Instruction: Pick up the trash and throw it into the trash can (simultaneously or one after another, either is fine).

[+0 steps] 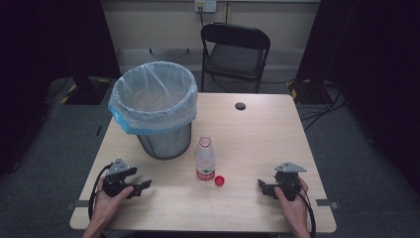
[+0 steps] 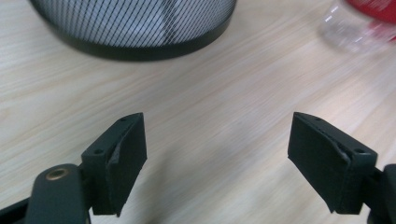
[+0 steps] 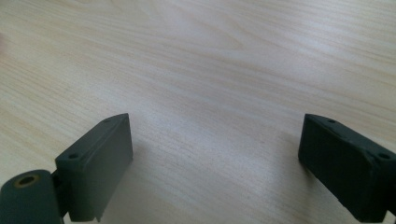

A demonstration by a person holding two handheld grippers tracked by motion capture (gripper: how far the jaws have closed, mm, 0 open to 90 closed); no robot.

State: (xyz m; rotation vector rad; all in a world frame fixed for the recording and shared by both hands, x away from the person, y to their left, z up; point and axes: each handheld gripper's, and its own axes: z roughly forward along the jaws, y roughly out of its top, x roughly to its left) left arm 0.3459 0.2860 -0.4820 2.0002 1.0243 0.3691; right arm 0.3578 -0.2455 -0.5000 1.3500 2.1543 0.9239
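Note:
An uncapped clear plastic bottle (image 1: 204,159) with a red label stands upright mid-table; its base (image 2: 355,28) appears blurred at the top right of the left gripper view. Its red cap (image 1: 220,181) lies on the wood just right of it. My left gripper (image 1: 142,187) rests near the front left edge, jaws wide apart over bare wood (image 2: 217,140), nothing between them. My right gripper (image 1: 261,186) sits at the front right, pointing left toward the cap, also open and empty (image 3: 215,154).
A black mesh waste bin (image 1: 157,111) lined with a pale blue bag stands at the table's back left, its base (image 2: 135,32) just ahead of the left gripper. A cable hole (image 1: 240,105) is near the far edge. A black folding chair (image 1: 234,52) stands behind the table.

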